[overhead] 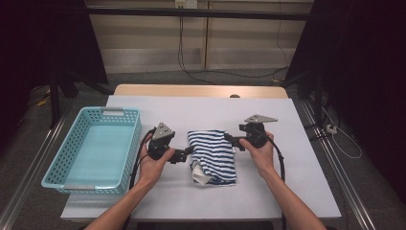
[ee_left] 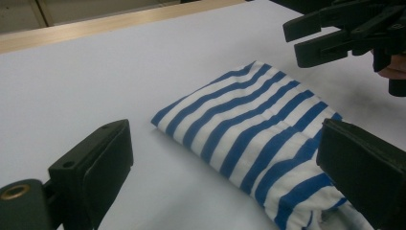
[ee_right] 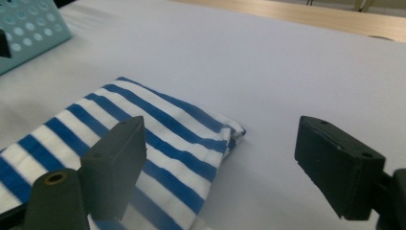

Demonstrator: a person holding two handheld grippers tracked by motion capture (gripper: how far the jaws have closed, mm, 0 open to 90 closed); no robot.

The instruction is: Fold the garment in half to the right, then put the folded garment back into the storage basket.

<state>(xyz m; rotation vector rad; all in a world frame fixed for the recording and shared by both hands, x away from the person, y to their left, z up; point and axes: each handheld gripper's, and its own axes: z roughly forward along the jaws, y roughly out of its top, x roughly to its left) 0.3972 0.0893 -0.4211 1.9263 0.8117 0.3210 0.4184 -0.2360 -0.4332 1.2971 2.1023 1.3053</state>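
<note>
Folded blue-and-white striped cloth [overhead: 212, 155] looks light, soft, floppy; grab the thick folded edge, left gripper [overhead: 188, 154] and right gripper [overhead: 229, 139] both released, holding nothing.

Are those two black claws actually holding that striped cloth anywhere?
No. The left gripper and right gripper both stand open beside the folded striped cloth, gripping nothing.

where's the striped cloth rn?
High view: the folded striped cloth lies mid-table on the white sheet, between both grippers, right of the blue basket.
</note>
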